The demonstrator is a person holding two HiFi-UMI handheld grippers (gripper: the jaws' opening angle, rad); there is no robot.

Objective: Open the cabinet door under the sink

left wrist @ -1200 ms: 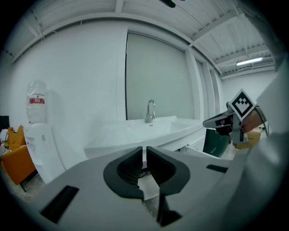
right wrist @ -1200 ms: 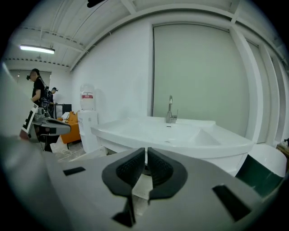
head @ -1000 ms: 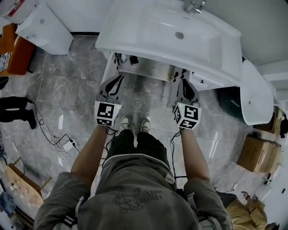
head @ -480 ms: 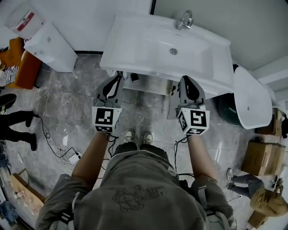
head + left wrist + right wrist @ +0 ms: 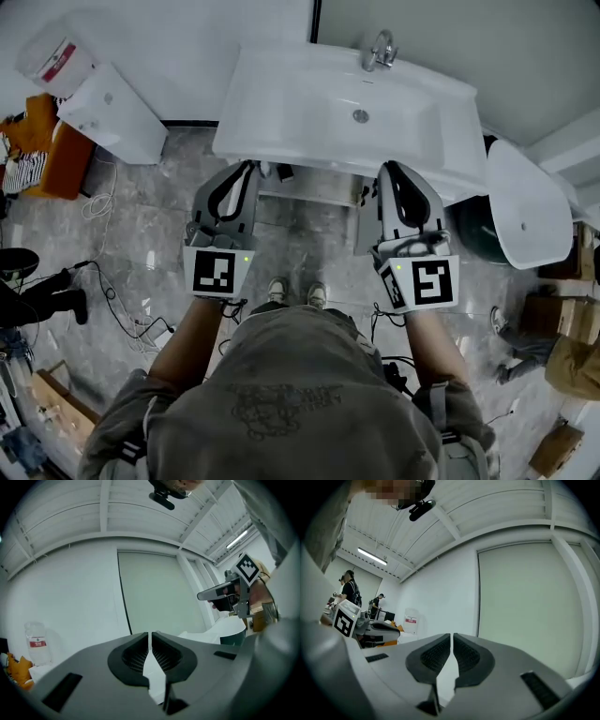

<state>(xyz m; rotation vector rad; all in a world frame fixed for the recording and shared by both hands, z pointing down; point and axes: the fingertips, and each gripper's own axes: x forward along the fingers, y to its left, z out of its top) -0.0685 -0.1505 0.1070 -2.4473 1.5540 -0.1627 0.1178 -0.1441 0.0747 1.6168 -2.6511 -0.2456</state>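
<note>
Grey marble floor [image 5: 141,244], white wall, and we're standing right at the sink [image 5: 309,112]; the left gripper [image 5: 246,171] has its jaws pressed together on nothing; the right gripper [image 5: 389,172] is likewise closed and empty; both are held level at the sink's front edge, aimed at the wall; below them the cabinet [image 5: 309,187] shows its shelf under the rim; a white door panel [image 5: 366,225] appears to stand swung out beside the right gripper; so the opening looks done, though any left door is hidden behind the left gripper; nothing left, I'd judge, but stepping away.
</note>
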